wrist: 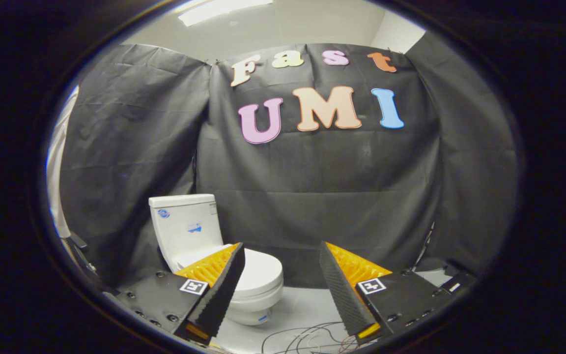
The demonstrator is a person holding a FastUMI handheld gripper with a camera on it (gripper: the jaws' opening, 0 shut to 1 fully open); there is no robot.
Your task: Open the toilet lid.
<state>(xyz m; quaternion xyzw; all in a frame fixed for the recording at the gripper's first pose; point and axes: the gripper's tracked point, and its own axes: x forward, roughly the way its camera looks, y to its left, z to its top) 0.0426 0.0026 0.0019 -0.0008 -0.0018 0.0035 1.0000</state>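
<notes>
Hovering: hand-held gripper (pixel 280 246) level, fingers spread | toilet lid (pixel 258 270) down, beyond left finger

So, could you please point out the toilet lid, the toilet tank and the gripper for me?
toilet lid (pixel 262 271): gripper view, on its closed white top, beyond the left finger.
toilet tank (pixel 187 227): gripper view, on its front face.
gripper (pixel 279 251): gripper view, the open gap midway between its fingertips.

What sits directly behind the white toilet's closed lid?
The white cistern rises behind the closed lid, black cloth wall beyond. The open gripper has its left finger covering their junction.
</notes>
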